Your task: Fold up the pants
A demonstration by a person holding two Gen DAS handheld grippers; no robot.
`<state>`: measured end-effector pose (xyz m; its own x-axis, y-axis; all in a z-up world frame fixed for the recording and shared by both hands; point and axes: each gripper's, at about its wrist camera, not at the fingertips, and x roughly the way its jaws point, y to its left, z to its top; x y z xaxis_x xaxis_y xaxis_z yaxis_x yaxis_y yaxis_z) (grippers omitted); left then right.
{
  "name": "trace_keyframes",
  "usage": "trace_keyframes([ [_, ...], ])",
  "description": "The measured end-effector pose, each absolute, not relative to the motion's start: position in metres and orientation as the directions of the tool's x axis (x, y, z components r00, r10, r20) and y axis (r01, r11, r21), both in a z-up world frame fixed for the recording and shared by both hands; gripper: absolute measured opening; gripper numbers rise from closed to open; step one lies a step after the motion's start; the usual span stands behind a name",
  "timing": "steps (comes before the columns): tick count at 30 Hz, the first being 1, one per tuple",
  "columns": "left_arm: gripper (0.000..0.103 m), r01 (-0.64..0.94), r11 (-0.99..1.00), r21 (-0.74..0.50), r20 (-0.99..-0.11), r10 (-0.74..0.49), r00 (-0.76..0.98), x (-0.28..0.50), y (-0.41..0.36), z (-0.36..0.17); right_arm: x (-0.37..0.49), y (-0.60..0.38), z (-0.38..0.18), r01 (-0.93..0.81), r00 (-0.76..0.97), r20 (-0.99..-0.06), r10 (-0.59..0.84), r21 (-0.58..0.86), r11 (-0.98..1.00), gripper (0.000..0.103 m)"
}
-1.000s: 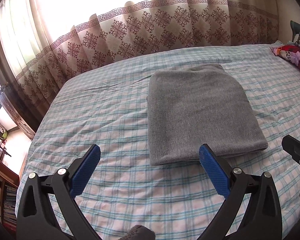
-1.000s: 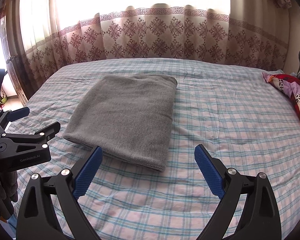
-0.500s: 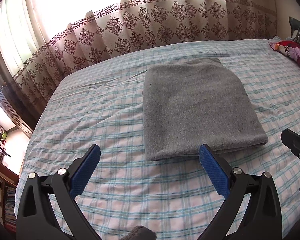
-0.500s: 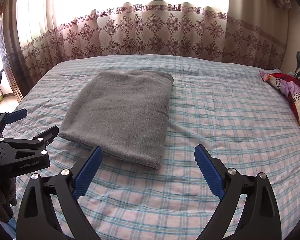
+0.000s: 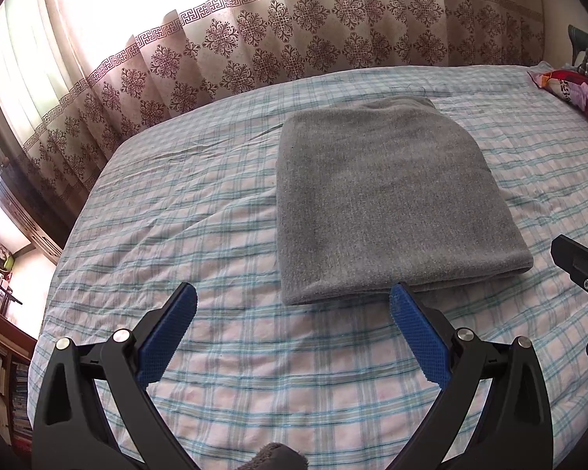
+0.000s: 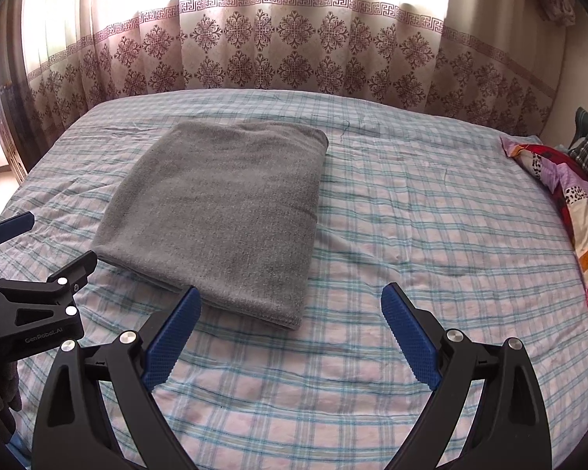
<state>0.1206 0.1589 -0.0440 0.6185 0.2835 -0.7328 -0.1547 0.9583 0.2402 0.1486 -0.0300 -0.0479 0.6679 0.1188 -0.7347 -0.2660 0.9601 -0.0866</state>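
The bed (image 5: 223, 243), spread with a rumpled checked sheet, carries the grey pants (image 5: 384, 203), which lie folded into a flat rectangle left of its middle. The fold looks finished. The left gripper (image 5: 292, 301) and the right gripper (image 6: 290, 301) hover above the near edge of the stack, jaws spread wide, gripping nothing. One left finger (image 5: 415, 329) sits just beside that edge; dipping lower could snag the top layer and drag the fold open.

Black tool (image 5: 293, 305) frames, blue textured pads (image 5: 168, 337), silver screws.
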Motion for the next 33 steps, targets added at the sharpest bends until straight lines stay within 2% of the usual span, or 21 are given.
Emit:
trace_keyframes([
  [33, 0.1, -0.147, 0.963, 0.226, -0.739, 0.268, 0.618, 0.1225, 0.1598, -0.0466, 0.1537, -0.0265, -0.0552, -0.268, 0.645, -0.757, 0.106, -0.095, 0.959, 0.092],
])
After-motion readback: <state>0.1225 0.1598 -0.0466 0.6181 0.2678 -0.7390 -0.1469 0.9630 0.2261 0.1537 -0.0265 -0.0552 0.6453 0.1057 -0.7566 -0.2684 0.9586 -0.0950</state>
